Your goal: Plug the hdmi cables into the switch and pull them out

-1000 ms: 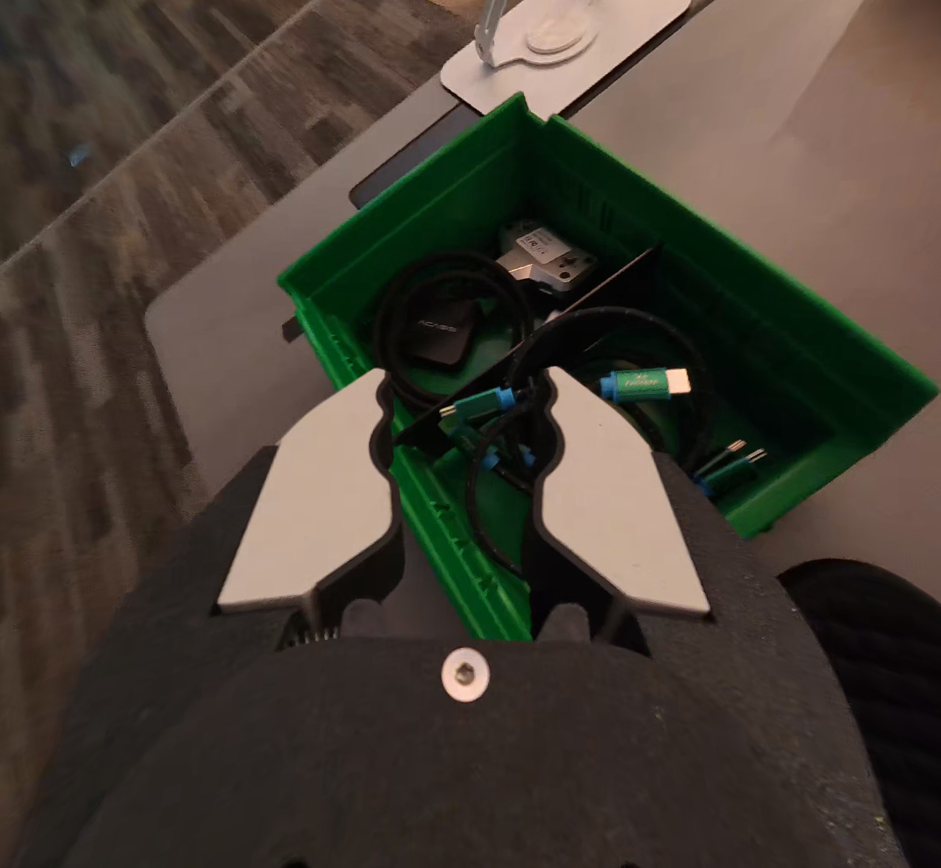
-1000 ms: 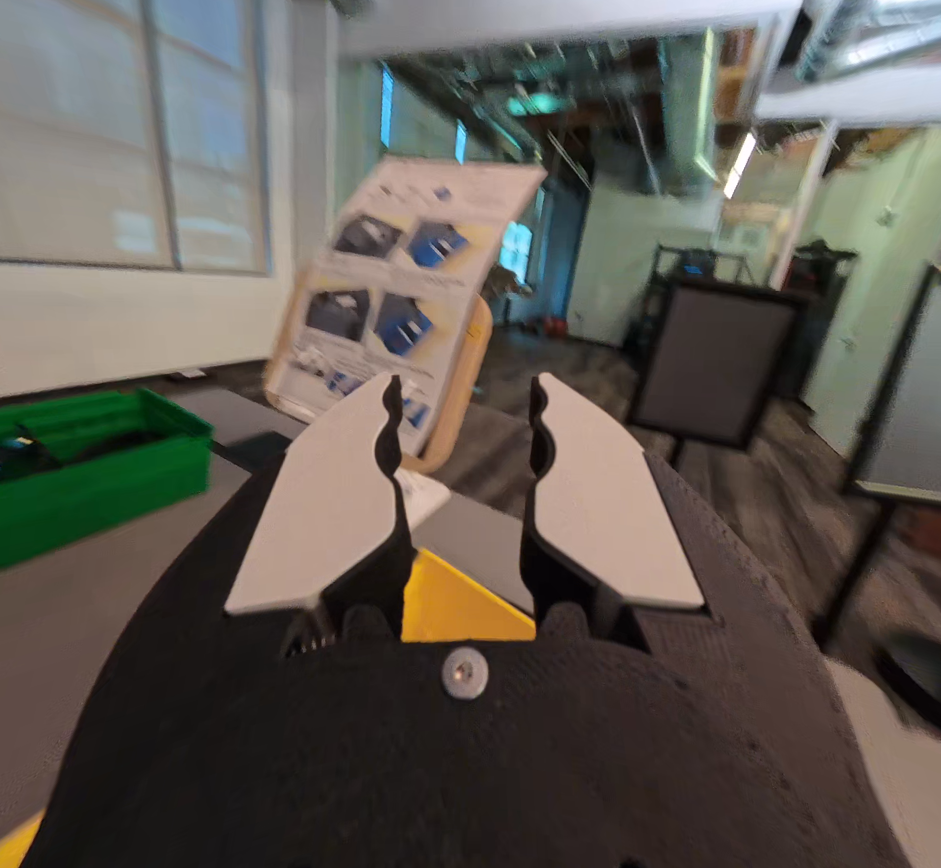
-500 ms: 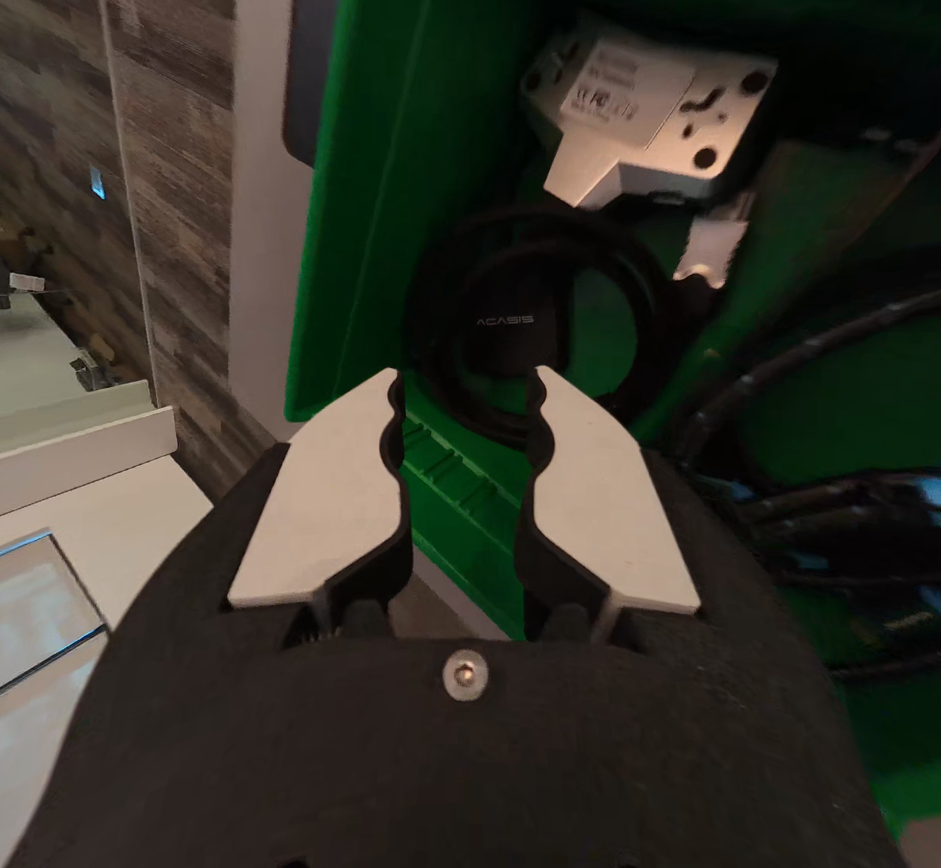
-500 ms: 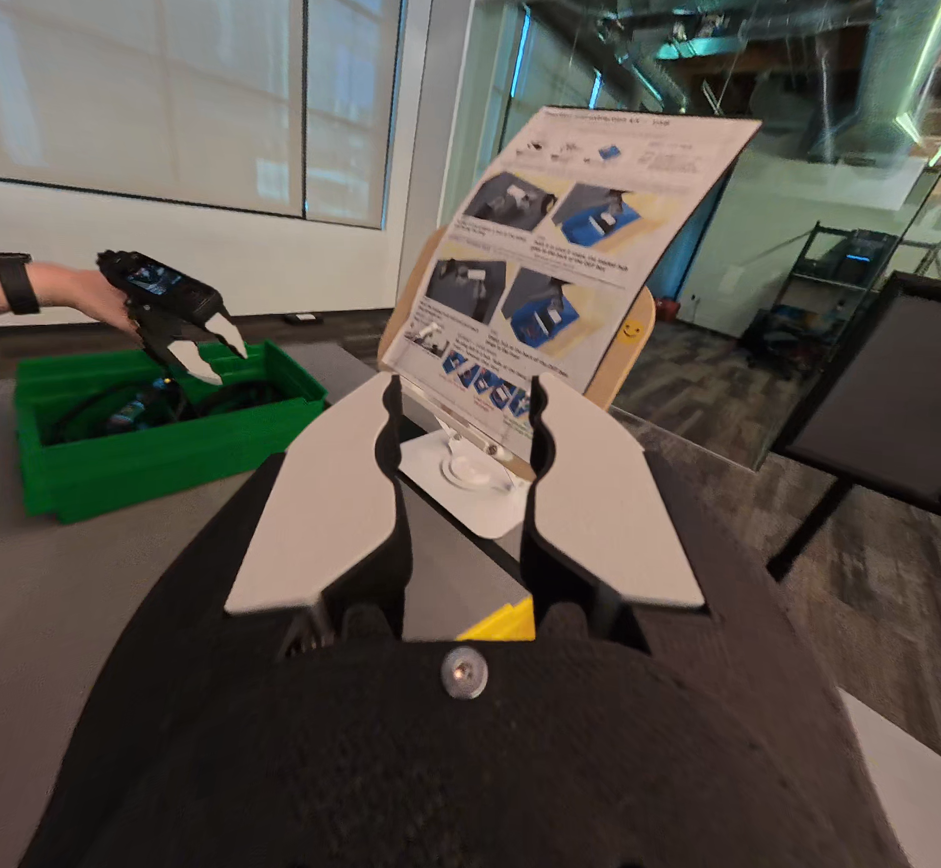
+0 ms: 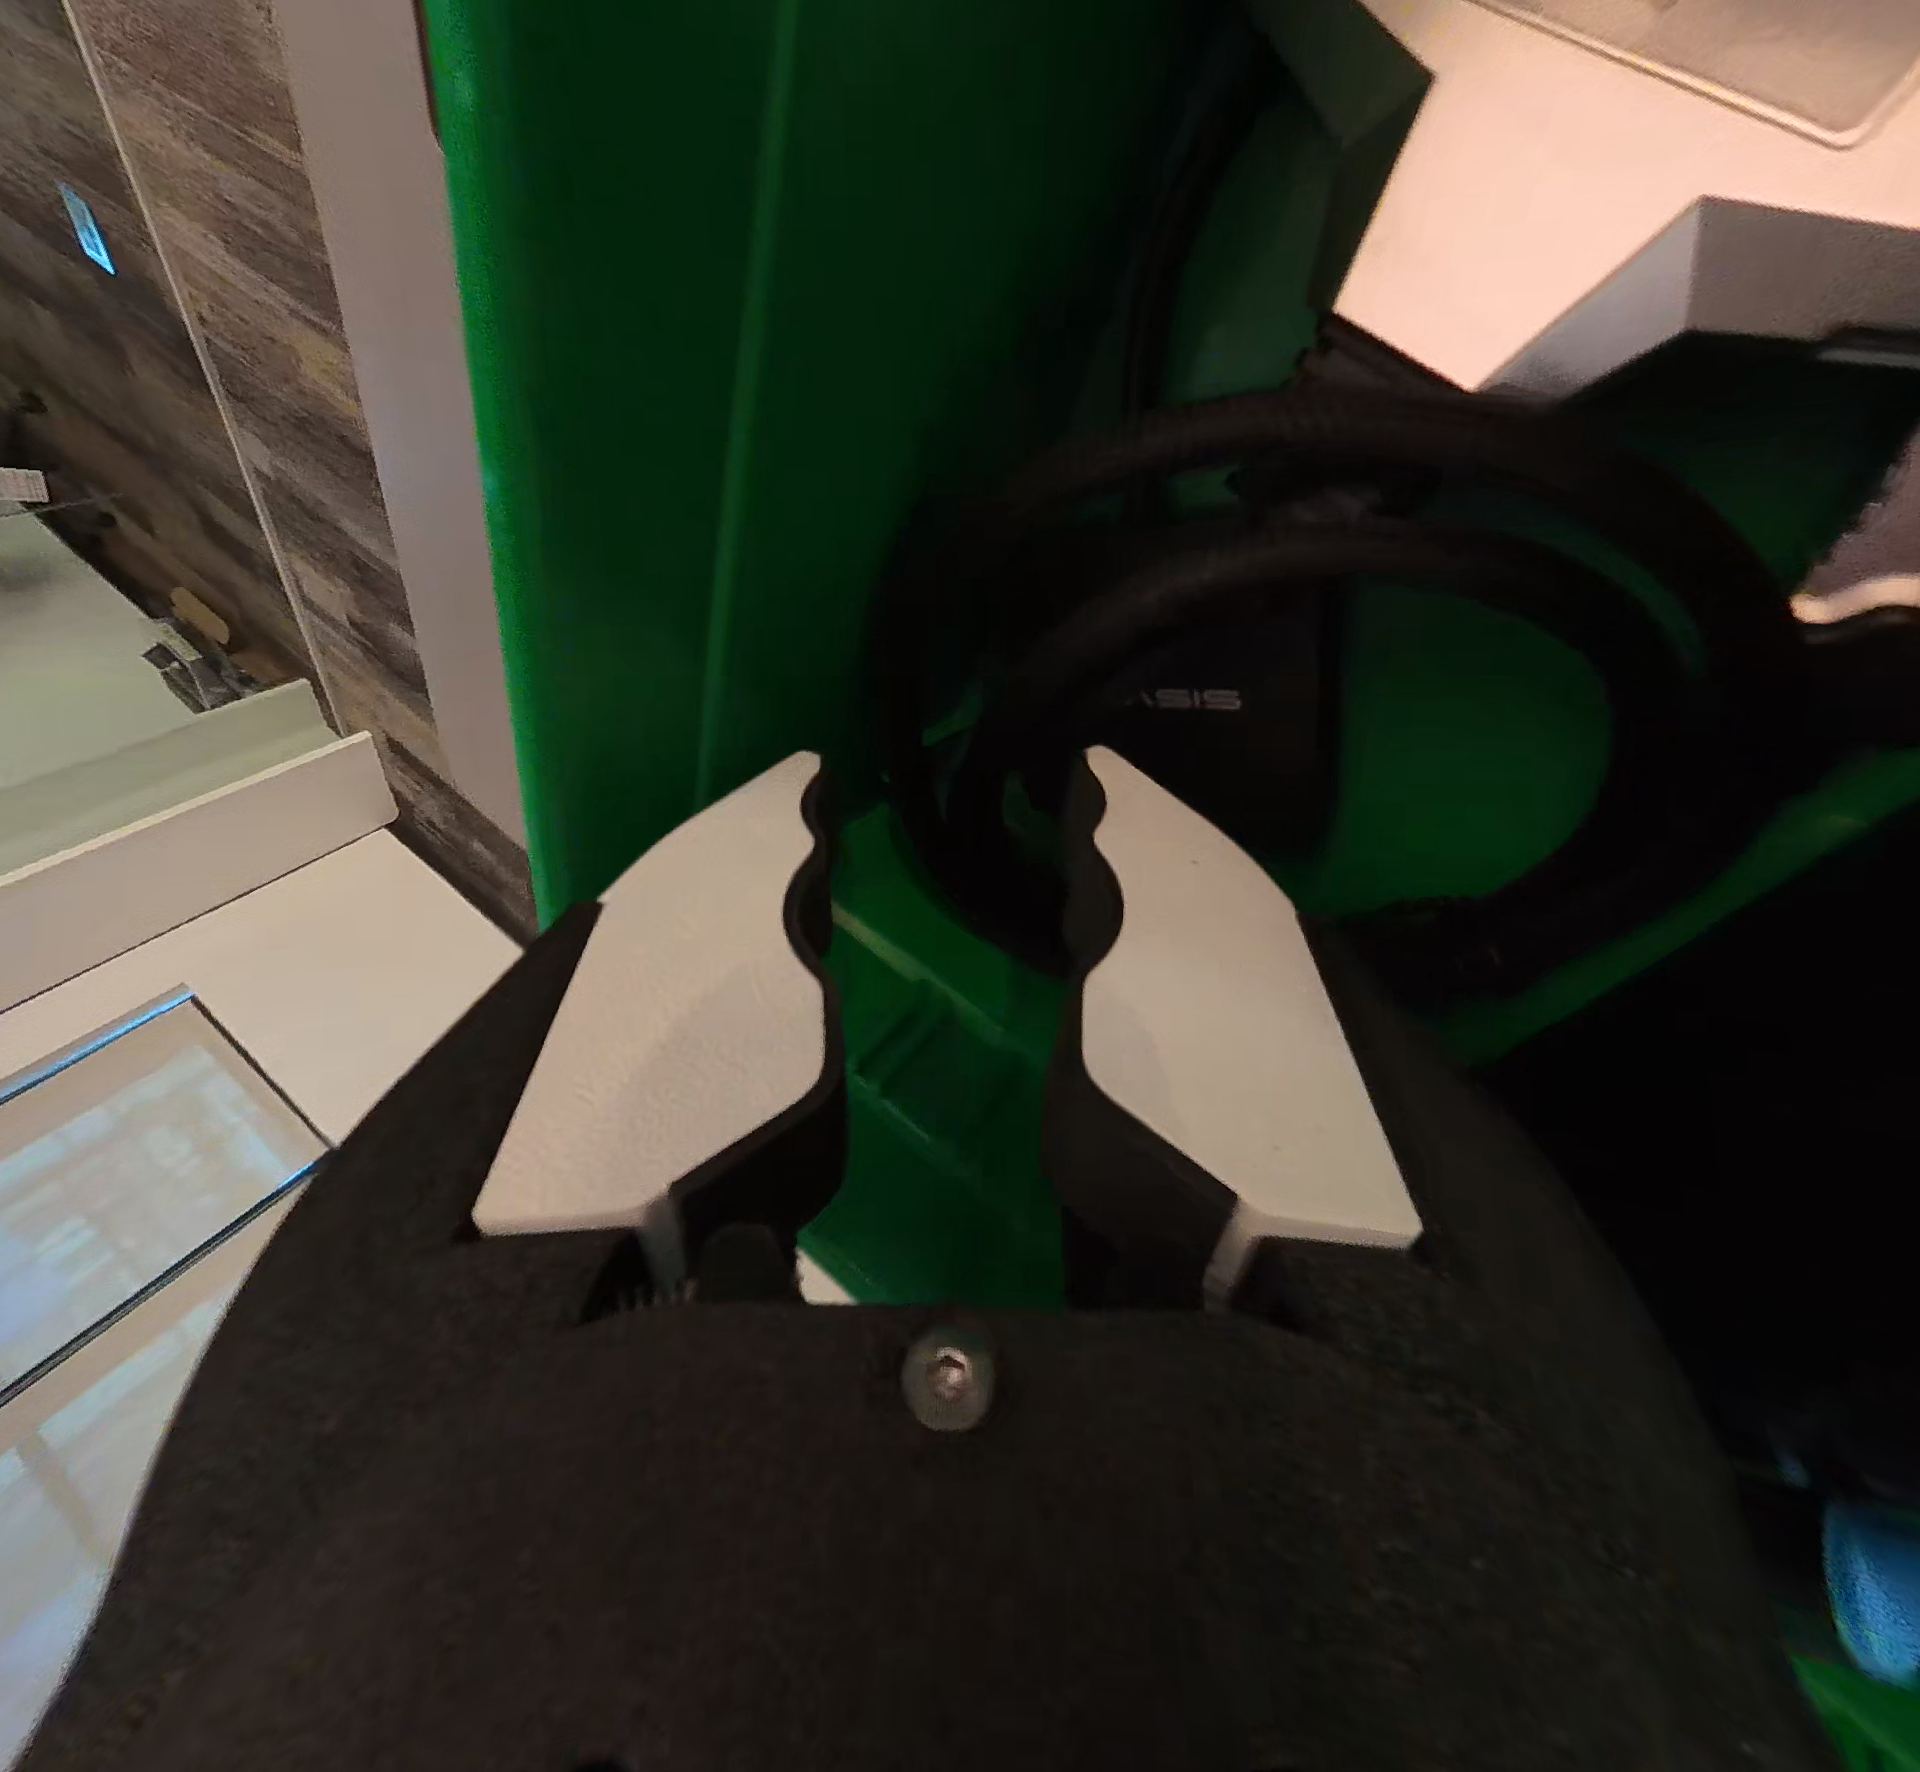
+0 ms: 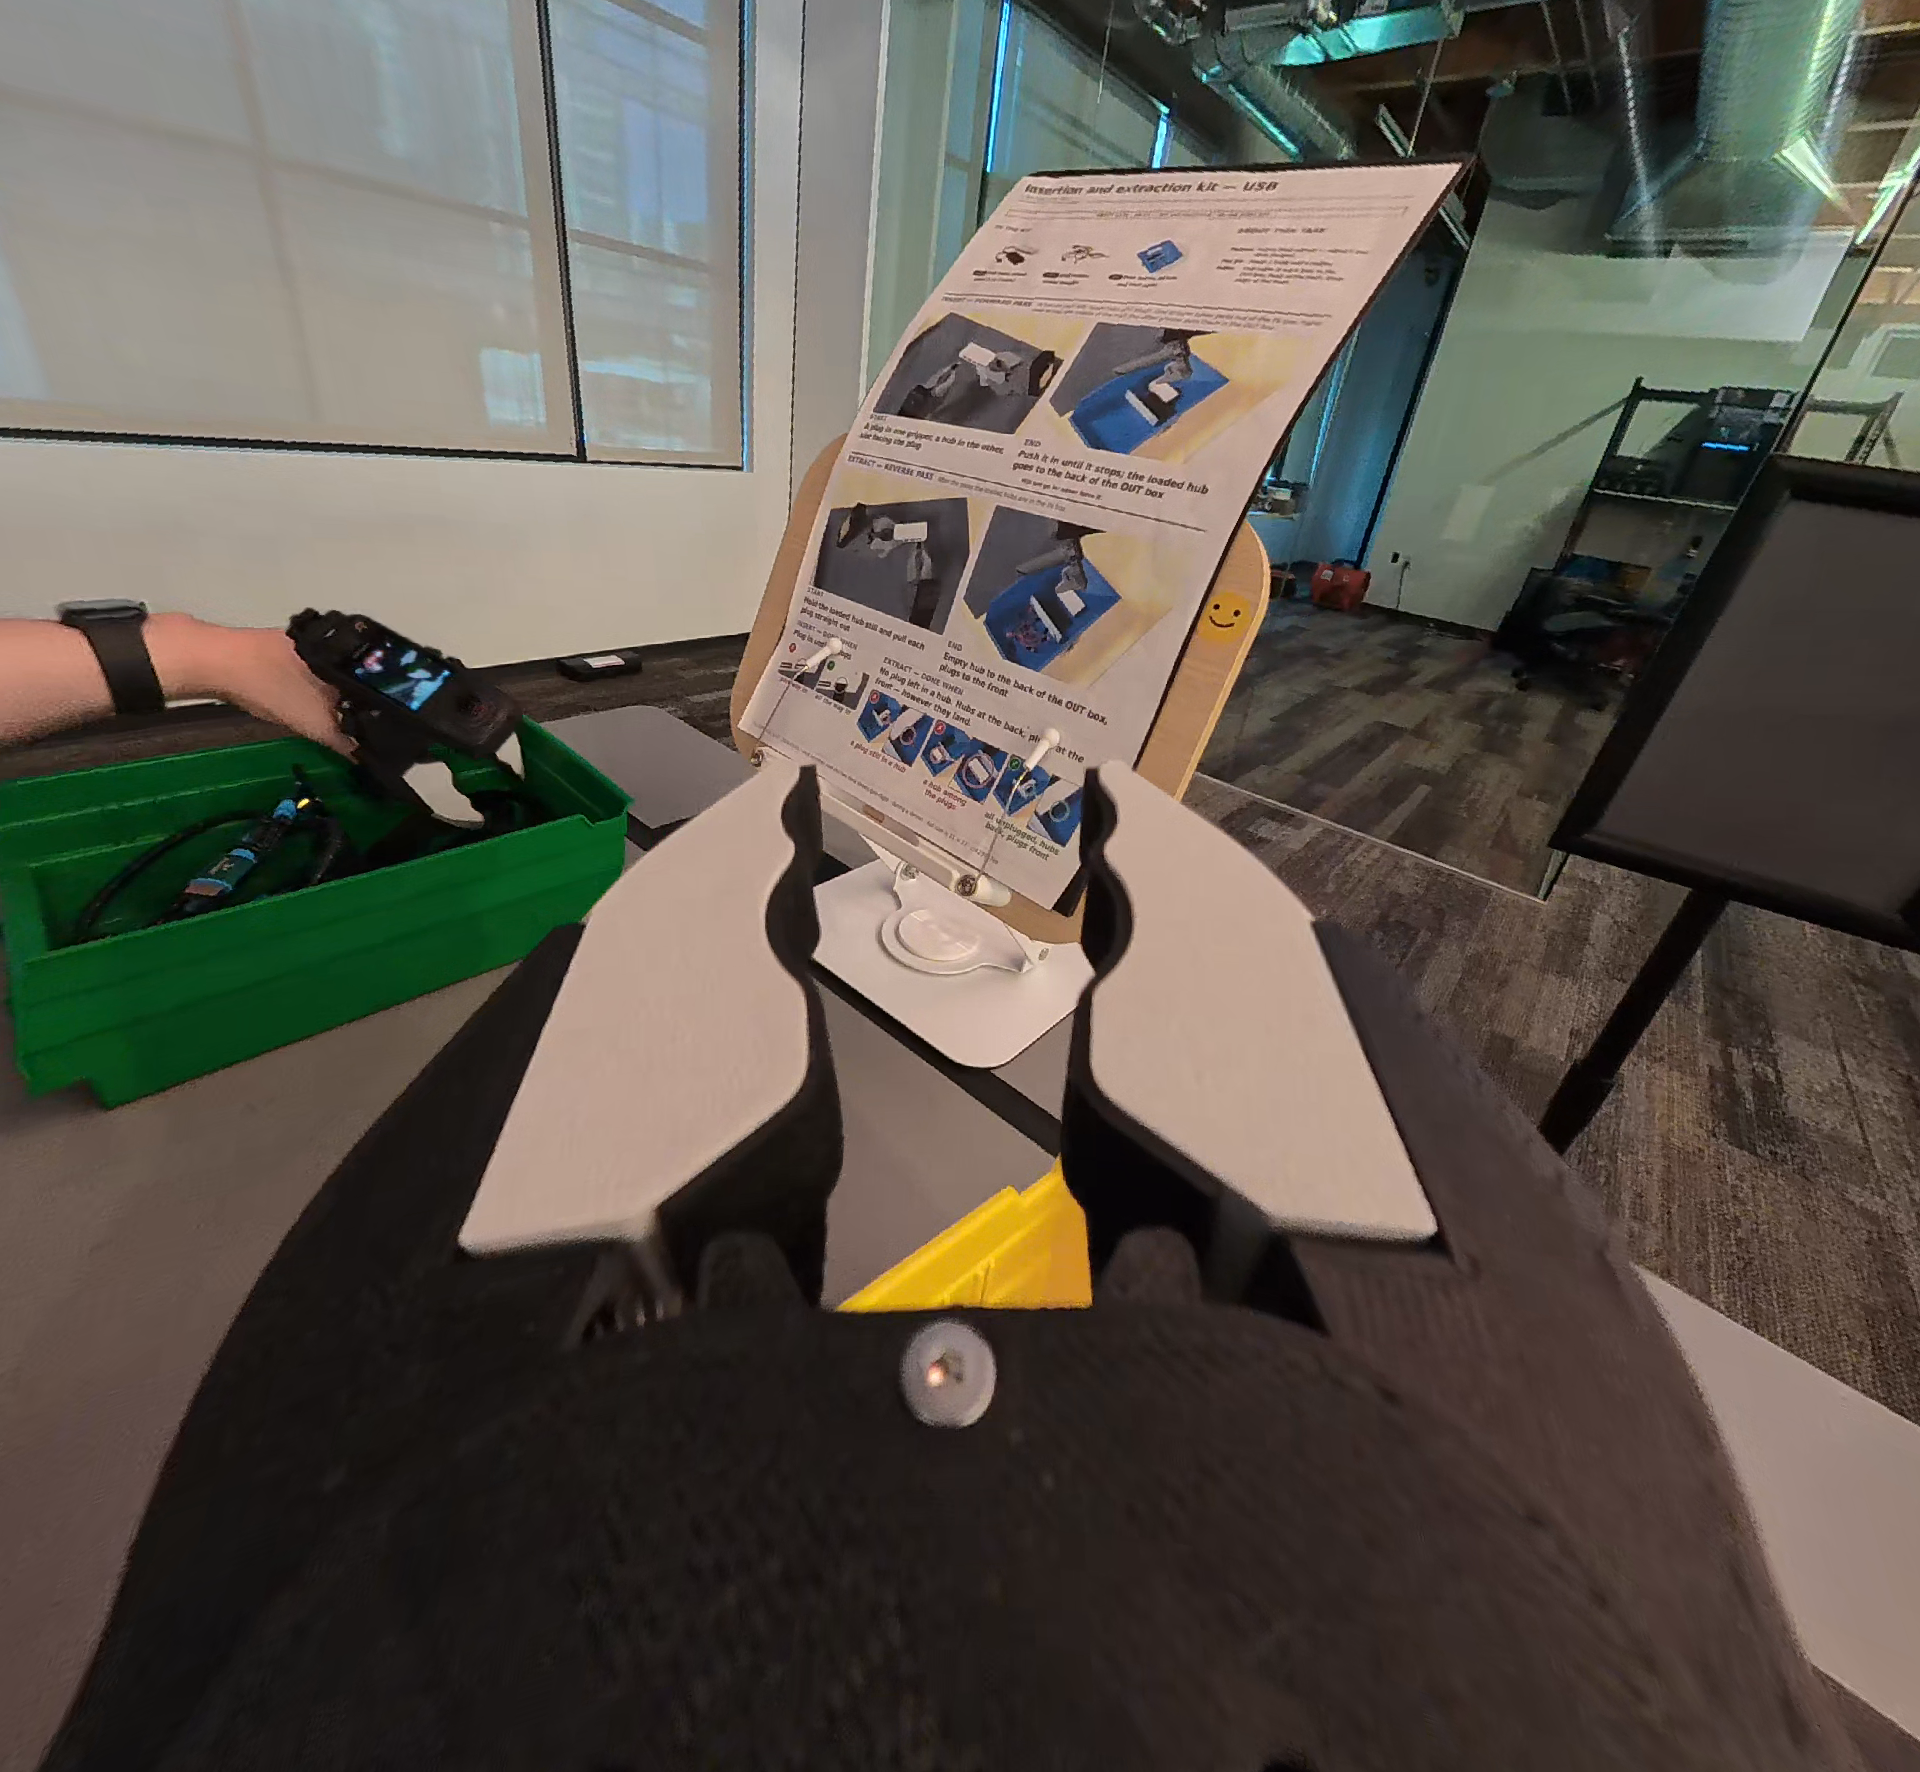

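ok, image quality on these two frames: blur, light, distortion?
Left wrist view: dim inside the green bin, near white device soft and overexposed, black cable slightly smeared. Right wrist view: bright and mostly sharp, fisheye bending the window frames, instruction sheet crisp.

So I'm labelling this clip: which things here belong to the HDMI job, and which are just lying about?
Job:
- green bin
- coiled black cable
- black device
- white box
- left gripper, open

Bystanders:
- instruction sheet on stand
- yellow bin
- right gripper, open, empty

left wrist: dim, warm, blurred close-up | right wrist: bright window (image 6: 364, 143) daylight — sharp, edges bowed
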